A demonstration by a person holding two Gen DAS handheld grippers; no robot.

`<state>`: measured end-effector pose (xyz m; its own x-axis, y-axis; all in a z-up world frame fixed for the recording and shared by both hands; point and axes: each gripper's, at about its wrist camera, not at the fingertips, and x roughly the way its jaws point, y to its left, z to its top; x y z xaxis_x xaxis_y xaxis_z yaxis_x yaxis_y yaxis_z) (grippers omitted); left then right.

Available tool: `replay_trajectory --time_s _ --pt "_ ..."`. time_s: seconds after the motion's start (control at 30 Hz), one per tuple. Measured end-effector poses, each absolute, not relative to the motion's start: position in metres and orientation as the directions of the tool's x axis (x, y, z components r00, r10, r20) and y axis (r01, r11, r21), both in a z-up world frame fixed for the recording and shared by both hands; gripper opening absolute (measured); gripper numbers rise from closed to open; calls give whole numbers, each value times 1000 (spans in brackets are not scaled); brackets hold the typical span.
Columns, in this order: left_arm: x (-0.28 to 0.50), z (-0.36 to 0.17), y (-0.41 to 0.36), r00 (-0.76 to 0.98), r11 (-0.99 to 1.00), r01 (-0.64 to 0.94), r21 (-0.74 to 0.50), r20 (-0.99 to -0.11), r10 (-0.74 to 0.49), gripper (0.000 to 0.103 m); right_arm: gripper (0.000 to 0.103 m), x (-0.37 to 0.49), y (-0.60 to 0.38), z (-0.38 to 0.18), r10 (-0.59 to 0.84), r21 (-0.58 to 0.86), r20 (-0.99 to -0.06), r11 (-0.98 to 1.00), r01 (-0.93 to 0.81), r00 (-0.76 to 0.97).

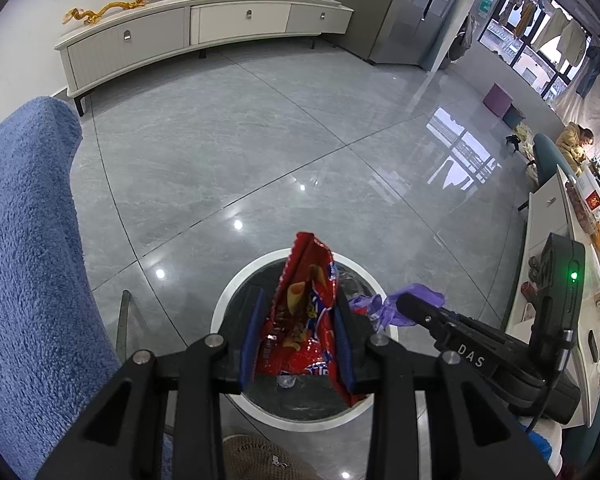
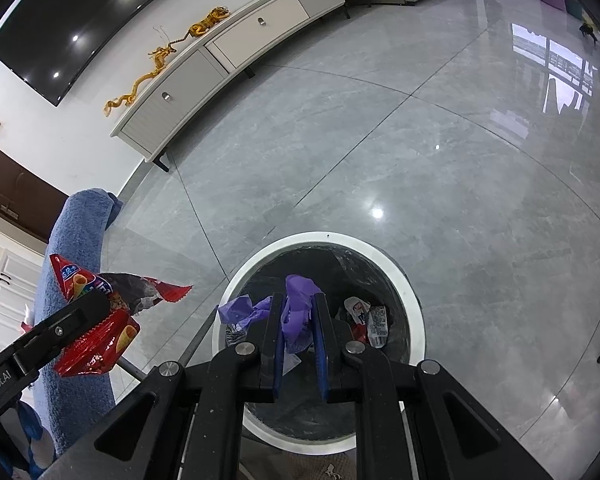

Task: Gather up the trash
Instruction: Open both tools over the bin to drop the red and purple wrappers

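Note:
My left gripper (image 1: 300, 300) is shut on a red snack bag (image 1: 306, 304) and holds it above a round white-rimmed trash bin (image 1: 224, 312). My right gripper (image 2: 298, 300) is shut on a crumpled purple wrapper (image 2: 296, 308) directly over the same bin (image 2: 416, 320). The red bag also shows in the right wrist view (image 2: 96, 320), to the left of the bin. The purple wrapper shows in the left wrist view (image 1: 380, 308). A red-and-white wrapper (image 2: 368, 320) lies inside the bin.
A blue fleece-covered chair or sofa (image 1: 24, 240) stands at the left. A low white TV cabinet (image 1: 196, 28) runs along the far wall. A cluttered white table (image 1: 560, 280) is at the right. Grey tiled floor (image 1: 280, 140) spreads beyond the bin.

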<state>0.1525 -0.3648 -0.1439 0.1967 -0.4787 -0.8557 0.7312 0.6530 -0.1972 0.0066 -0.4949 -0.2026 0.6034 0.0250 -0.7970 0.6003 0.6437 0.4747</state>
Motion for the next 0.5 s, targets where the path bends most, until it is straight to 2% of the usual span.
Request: replay_trajectory --time_s 0.1,0.17,0.37,0.5 --pt "155 -144 -365 196 654 729 -201 -855 -481 42 14 7 -495 -204 26 474 -800 642 603 600" --pt "155 -142 -366 192 654 728 -207 -854 -484 44 16 7 -495 -206 28 474 -801 639 606 598" --pt "154 -143 -370 179 650 726 -225 -851 -494 48 35 4 -495 -210 36 484 -800 628 610 599" --pt "154 -141 -371 177 648 726 -230 -848 -499 48 39 2 -495 -210 37 488 -799 623 611 600"
